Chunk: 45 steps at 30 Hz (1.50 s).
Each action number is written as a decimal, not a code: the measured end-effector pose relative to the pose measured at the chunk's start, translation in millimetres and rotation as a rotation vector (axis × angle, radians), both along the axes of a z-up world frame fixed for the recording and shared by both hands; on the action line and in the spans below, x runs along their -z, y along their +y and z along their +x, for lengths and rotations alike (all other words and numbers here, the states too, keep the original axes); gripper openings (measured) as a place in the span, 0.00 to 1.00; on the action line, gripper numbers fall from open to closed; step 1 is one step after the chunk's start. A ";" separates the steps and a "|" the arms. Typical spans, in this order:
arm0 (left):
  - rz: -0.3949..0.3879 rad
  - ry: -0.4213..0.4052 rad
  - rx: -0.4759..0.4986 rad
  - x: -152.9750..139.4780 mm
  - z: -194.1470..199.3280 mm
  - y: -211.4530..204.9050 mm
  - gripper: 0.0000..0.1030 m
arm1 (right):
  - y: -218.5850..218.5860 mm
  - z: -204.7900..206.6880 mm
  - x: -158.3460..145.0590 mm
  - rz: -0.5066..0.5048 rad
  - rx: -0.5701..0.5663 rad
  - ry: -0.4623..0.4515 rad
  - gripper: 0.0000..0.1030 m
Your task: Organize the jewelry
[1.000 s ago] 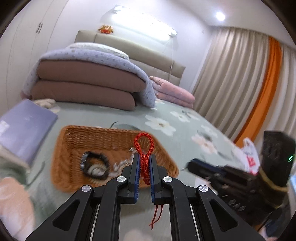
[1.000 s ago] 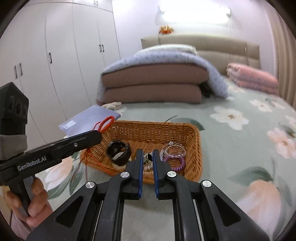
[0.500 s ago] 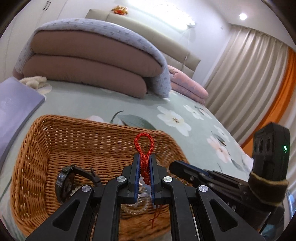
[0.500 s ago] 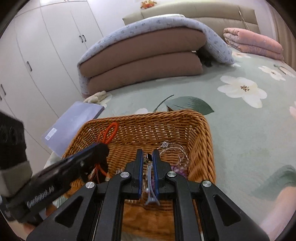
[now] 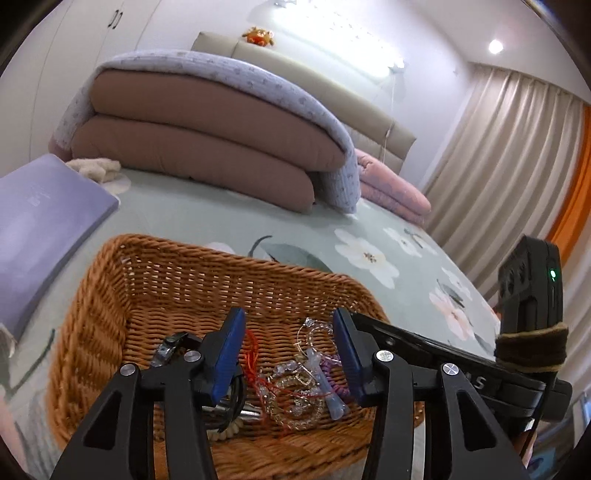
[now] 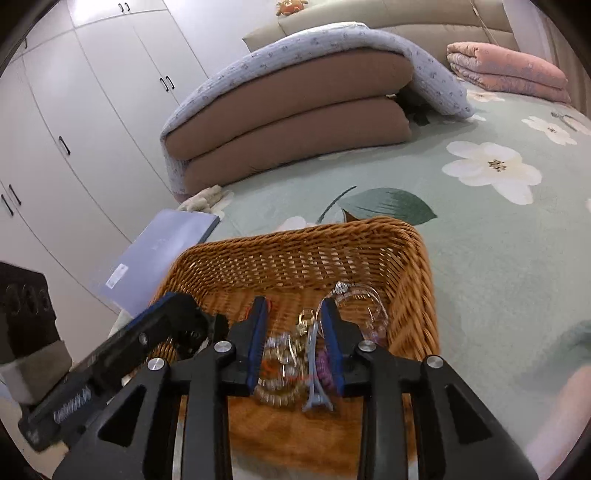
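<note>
Right, wicker basket [image 5: 110, 310] sits on the floral green bedspread [image 5: 229, 221], jewelry piled at its near end: red cord bracelet [image 5: 253, 354], gold chain tangle [image 5: 295, 398], pale blue hair clip [image 5: 327, 387], purple bead bracelet [image 5: 330, 369], clear bangles [image 5: 314, 332], black watch [image 5: 170, 347] at the left.

Left gripper [image 5: 290, 354] hangs over the pile, jaws spread wide, blue pads clear of everything, holding nothing. Right gripper [image 6: 295, 332] also above the pile, jaws parted less widely; the hair clip [image 6: 314, 373] lies just inside its right pad, and contact is unclear through the blur. Nothing looks pinched.

Surface and room: lavender flat box [image 5: 40, 221] lies beside the basket's left side. Folded brown quilts under a lilac blanket [image 5: 207, 122] sit further up the bed, pink folded quilt [image 5: 391, 188] to their right, beige headboard [image 5: 303, 74] behind with a small orange toy [image 5: 258, 35] on top.

Hard to read: jewelry in the right wrist view is motion-smeared, pieces merge. Watch mostly hidden behind the left gripper's finger. Basket's near rim cut off by gripper bodies in both views.

View differences: left wrist view alone shows beige curtains [image 5: 498, 166] with an orange strip and a ceiling spot. Right wrist view alone shows white wardrobe doors [image 6: 92, 110] with dark handles, plus a label on the lavender box.
</note>
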<state>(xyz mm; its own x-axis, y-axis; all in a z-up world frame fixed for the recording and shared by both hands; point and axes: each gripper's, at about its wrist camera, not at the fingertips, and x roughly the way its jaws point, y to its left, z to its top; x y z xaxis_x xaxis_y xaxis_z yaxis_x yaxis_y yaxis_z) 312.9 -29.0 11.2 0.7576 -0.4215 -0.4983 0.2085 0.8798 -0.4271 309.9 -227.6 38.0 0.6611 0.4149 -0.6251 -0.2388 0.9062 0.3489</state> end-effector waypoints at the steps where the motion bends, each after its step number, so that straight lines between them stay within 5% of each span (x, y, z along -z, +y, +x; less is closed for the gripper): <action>1: -0.005 -0.004 -0.004 -2.5 -4.2 1.9 0.49 | -1.0 -8.9 -3.6 -0.005 -0.003 -0.010 0.32; 10: 0.027 -0.083 0.020 -47.9 -88.2 19.1 0.49 | 0.9 -140.1 -26.6 -0.062 0.008 -0.127 0.36; 14: 0.072 -0.133 0.025 -68.4 -149.3 24.2 0.55 | 10.0 -205.1 -23.0 -0.113 0.057 -0.201 0.51; 16: 0.125 -0.156 0.004 -68.6 -189.2 23.7 0.73 | 16.7 -233.3 -18.9 -0.157 0.096 -0.239 0.62; 17: 0.142 -0.164 -0.009 -65.7 -206.4 24.4 0.75 | 20.9 -247.7 -15.4 -0.182 0.121 -0.251 0.68; 22: 0.220 -0.144 -0.055 -33.8 -269.1 24.9 0.75 | 33.8 -287.0 -16.4 -0.293 0.172 -0.303 0.70; 29: 0.240 -0.144 -0.120 -9.4 -282.2 29.3 0.75 | 24.4 -300.0 -14.9 -0.322 0.260 -0.406 0.78; 35: 0.254 -0.052 -0.144 18.3 -266.5 28.6 0.75 | 14.5 -285.1 14.0 -0.325 0.244 -0.323 0.78; 45: 0.278 -0.043 -0.149 26.4 -265.6 20.0 0.75 | 13.0 -281.0 22.3 -0.325 0.219 -0.296 0.78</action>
